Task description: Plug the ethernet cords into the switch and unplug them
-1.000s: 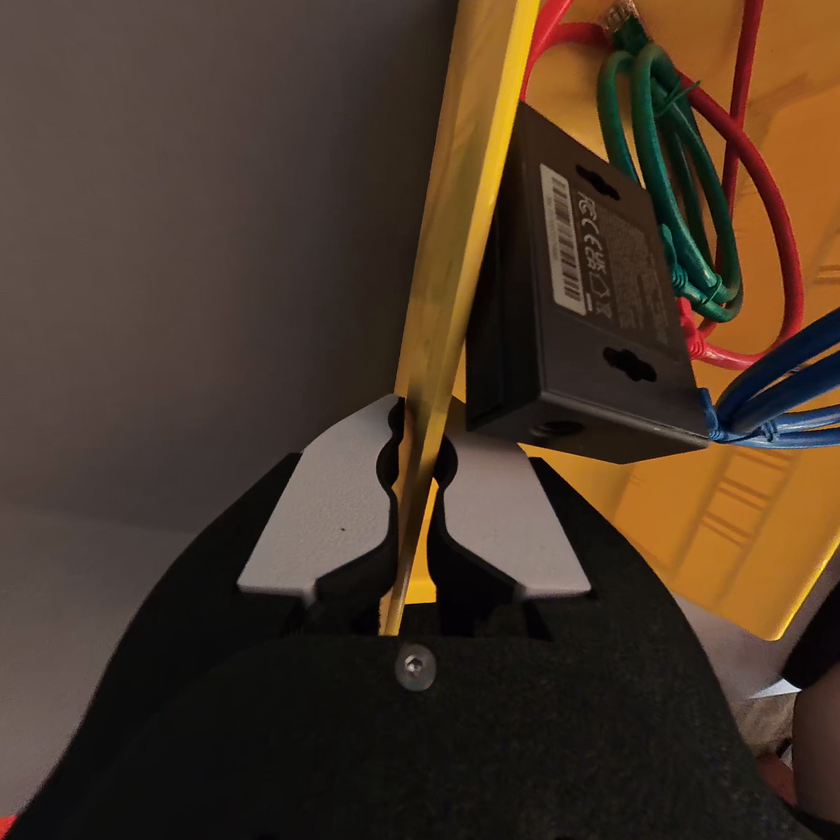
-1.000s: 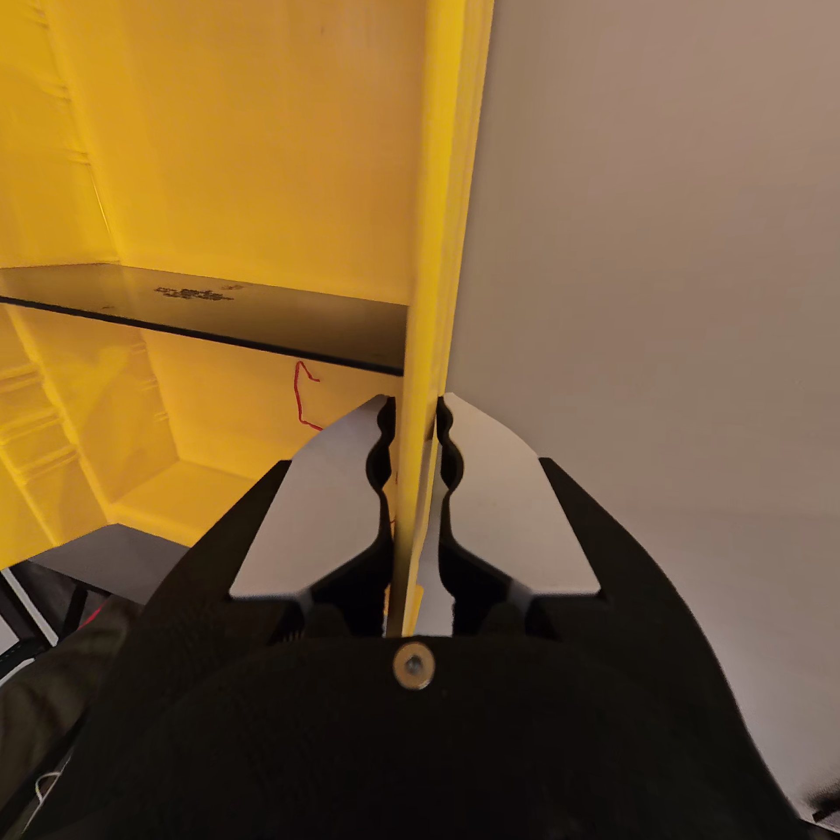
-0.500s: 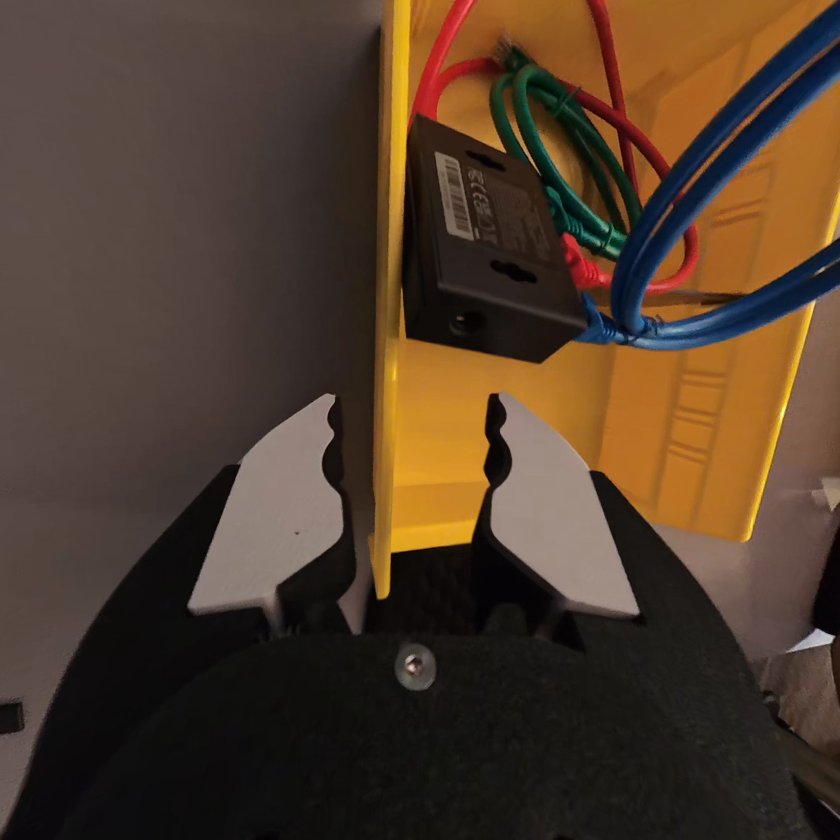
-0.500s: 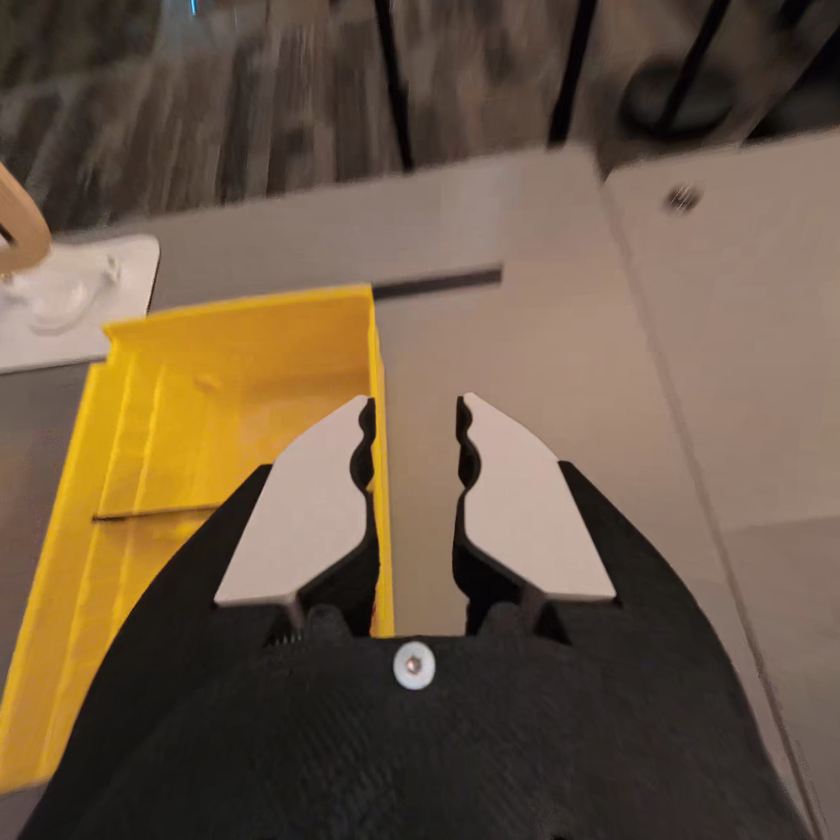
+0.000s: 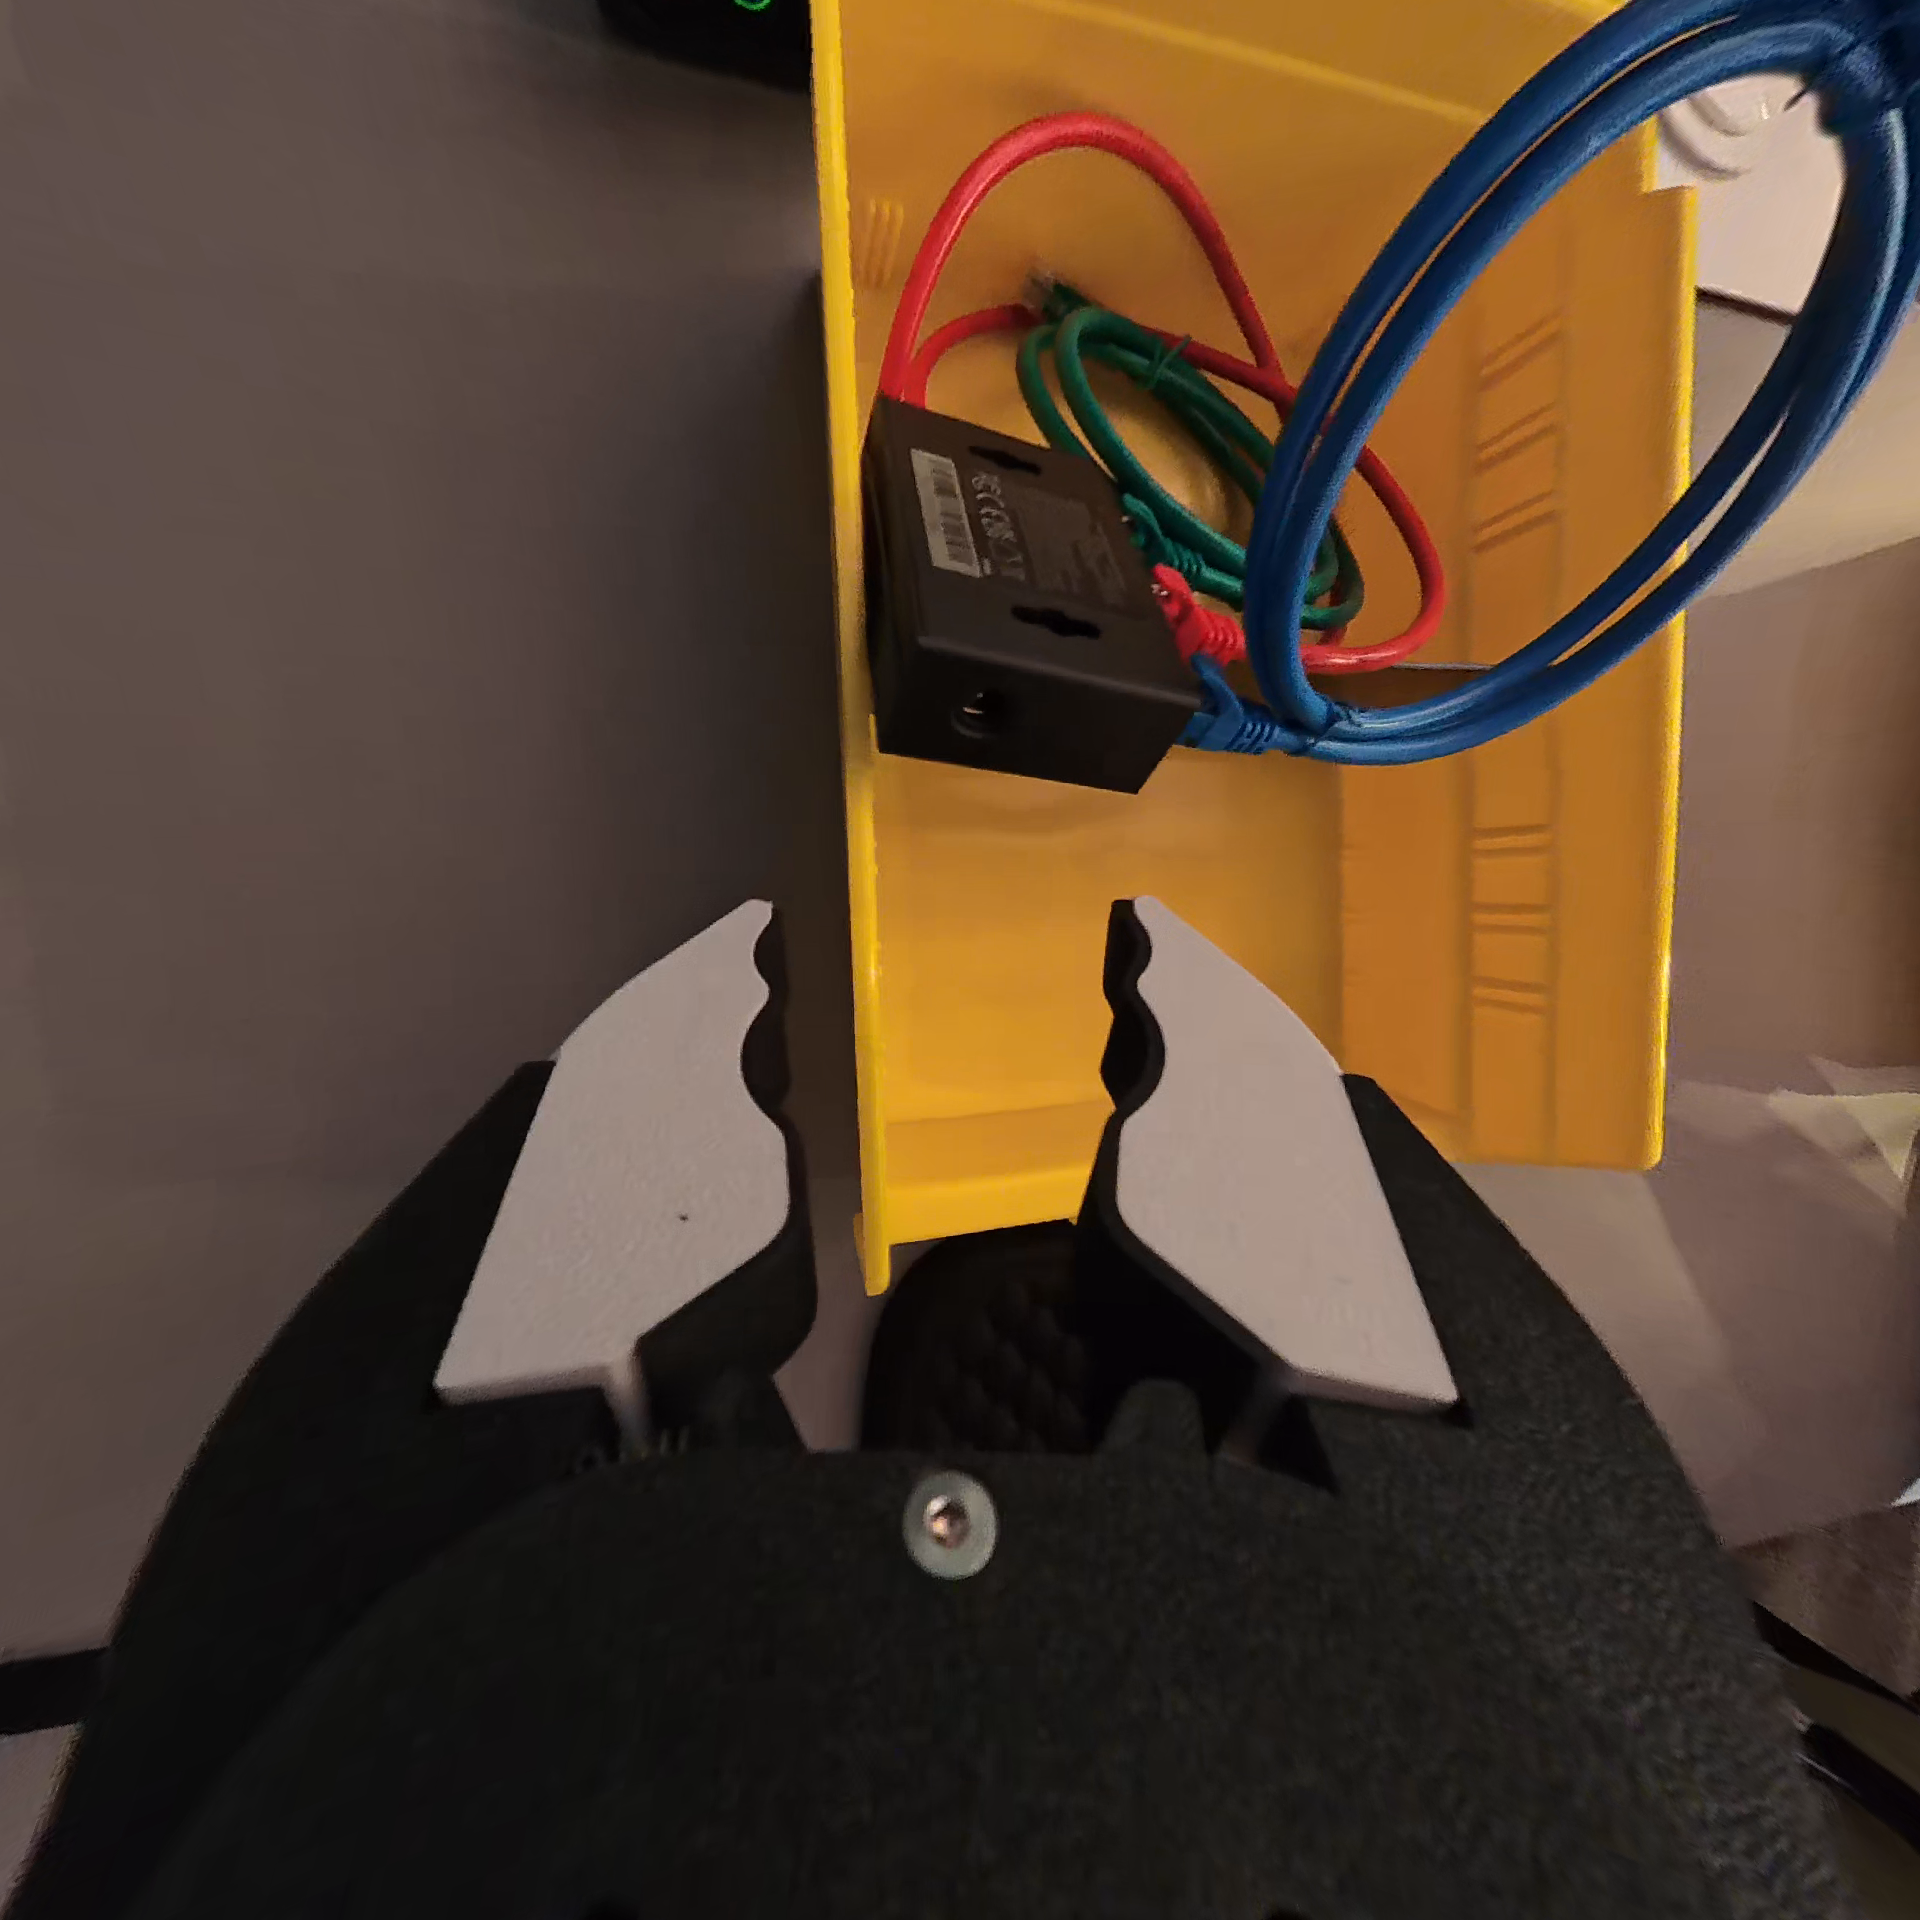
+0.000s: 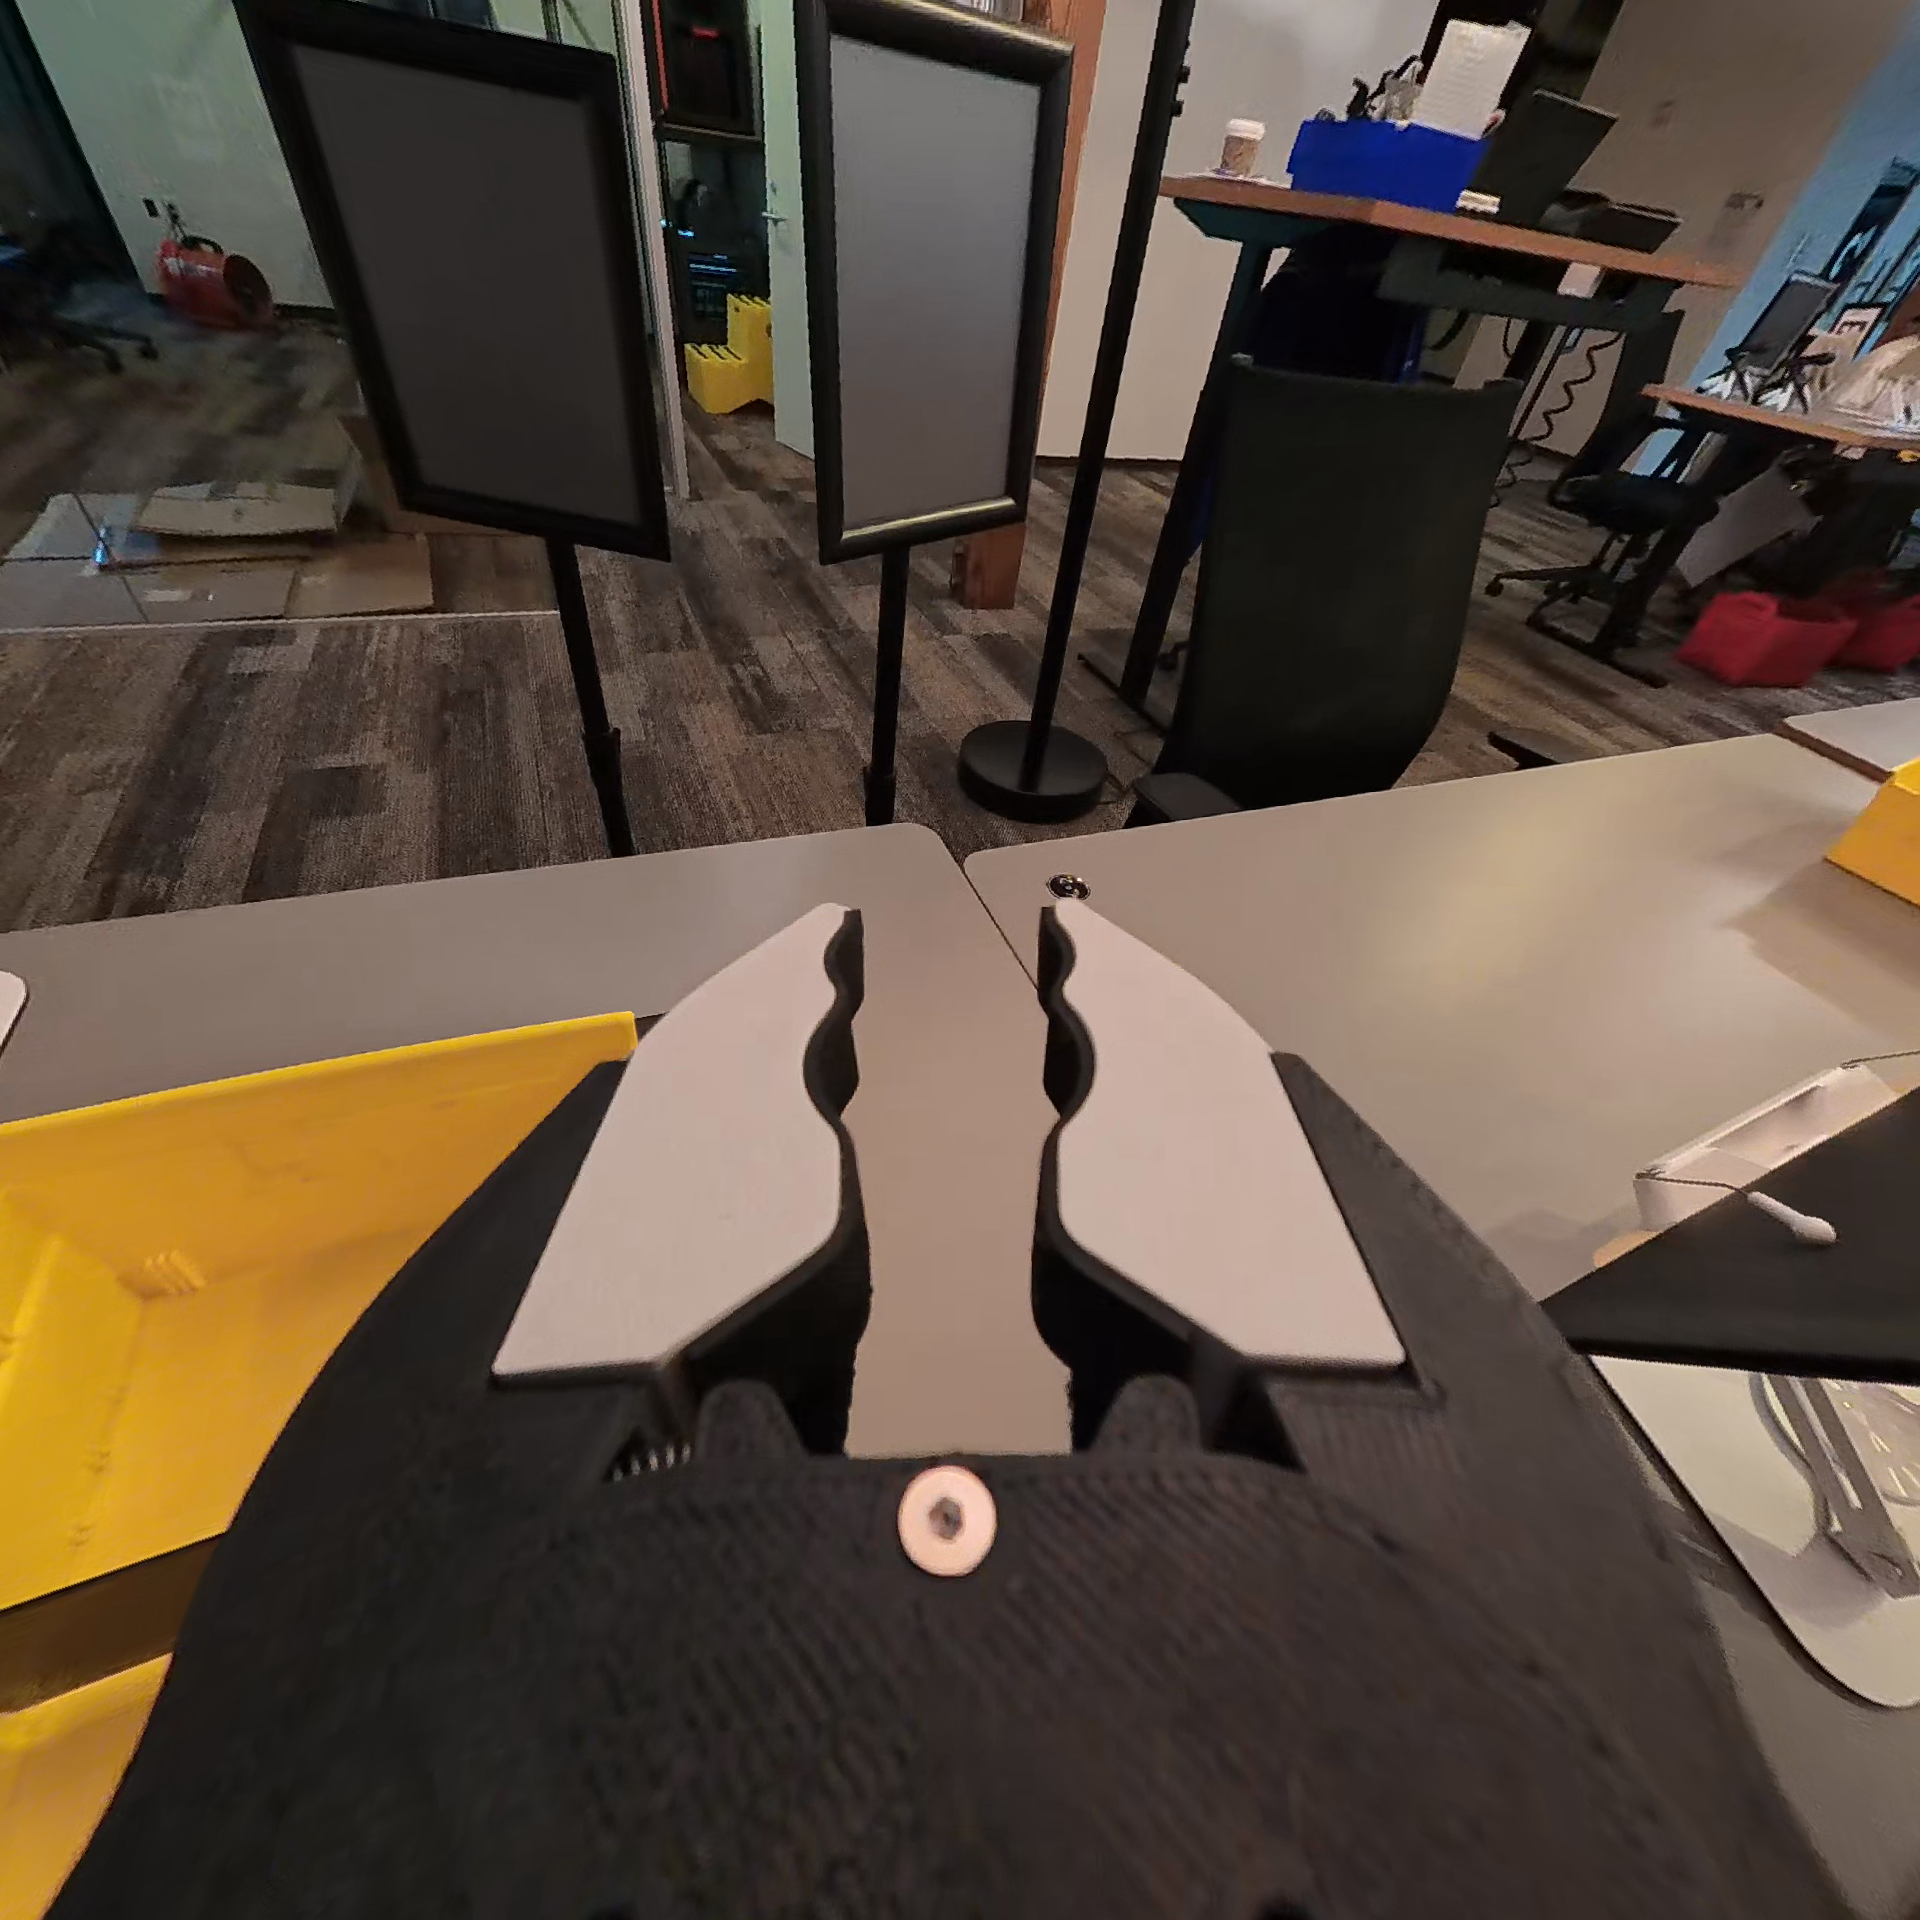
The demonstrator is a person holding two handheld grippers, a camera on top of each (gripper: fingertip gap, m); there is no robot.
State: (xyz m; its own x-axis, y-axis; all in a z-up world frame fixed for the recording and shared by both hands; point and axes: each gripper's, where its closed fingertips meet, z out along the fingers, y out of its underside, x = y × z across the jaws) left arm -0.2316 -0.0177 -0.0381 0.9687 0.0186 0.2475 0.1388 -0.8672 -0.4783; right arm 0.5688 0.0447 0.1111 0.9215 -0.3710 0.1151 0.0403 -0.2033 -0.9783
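Left wrist view: the left gripper (image 5: 940, 914) is spread, its jaws straddling the wall of the yellow bin (image 5: 862, 1018) without pinching it. The black switch (image 5: 1023, 608) lies inside at about 12 o'clock, long axis running away from the claw, with red (image 5: 1210, 312), green (image 5: 1195, 488) and blue cords (image 5: 1455, 364) plugged in at its 3 o'clock side.

Right wrist view: the right gripper (image 6: 951, 914) is spread and empty over the grey table (image 6: 1455, 935); the bin sits at 8 o'clock, the switch unseen. The left looks nearer.

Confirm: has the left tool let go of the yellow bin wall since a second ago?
Yes. The left tool has opened and backed off along the yellow bin wall; the black switch inside now sits farther from its fingertips.
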